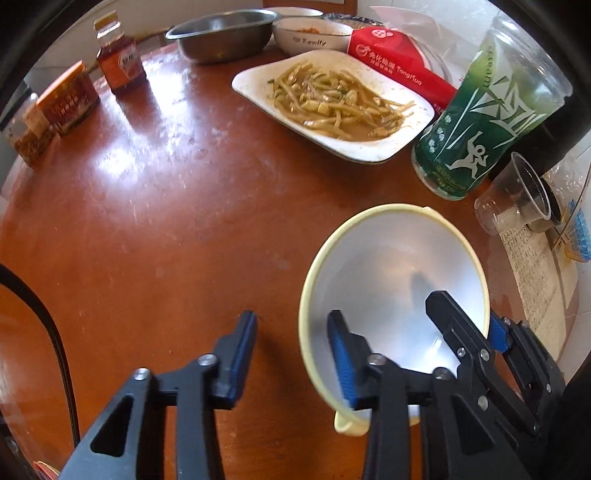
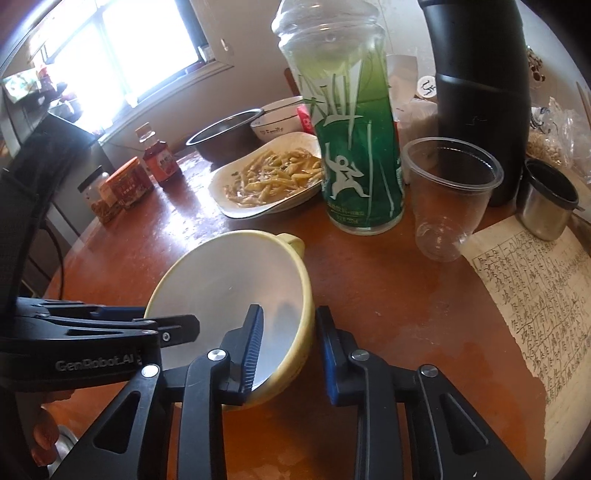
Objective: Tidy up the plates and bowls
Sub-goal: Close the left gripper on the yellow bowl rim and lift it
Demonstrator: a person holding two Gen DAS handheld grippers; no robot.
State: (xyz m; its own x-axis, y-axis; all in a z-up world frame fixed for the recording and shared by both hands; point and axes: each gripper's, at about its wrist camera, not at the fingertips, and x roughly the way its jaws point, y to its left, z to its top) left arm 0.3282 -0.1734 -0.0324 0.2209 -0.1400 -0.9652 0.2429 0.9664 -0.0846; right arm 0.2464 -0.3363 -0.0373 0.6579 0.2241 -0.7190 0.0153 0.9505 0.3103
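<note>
Query: Grip on the nearest item, and the reason for it, was to be stated.

Finding: Nearest the cameras, the yellow-rimmed bowl (image 1: 391, 266) was found empty on the near part of the brown table (image 1: 166, 221), apparently tilted. Whether its base was seated could not be determined. The left gripper (image 1: 291, 321) was set astride the bowl's left rim, one finger inside and one outside. The jaws were seen apart, with a gap on each side of the rim, so no clamp was recorded there. The right gripper (image 2: 289, 314) was set astride the opposite wall in the same way, with its outer pad against the wall. Whether its inner pad pressed could not be told. A hold from two sides was judged to be intended, so that a wide, light bowl could be lifted level.

Query: What was noted farther off?

Finding: Just beyond the bowl, a green bottle (image 1: 480, 122) and a clear plastic cup (image 2: 447, 192) were recorded, near enough to be struck in a careless lift. Behind these, a white plate (image 1: 251, 79) with leftover strips of food was noted. It was judged unfit for stacking until emptied. Farthest off, a steel basin (image 1: 221, 33) and a white bowl (image 1: 310, 38) were grouped together, and that spot was judged the likely collection point.
</note>
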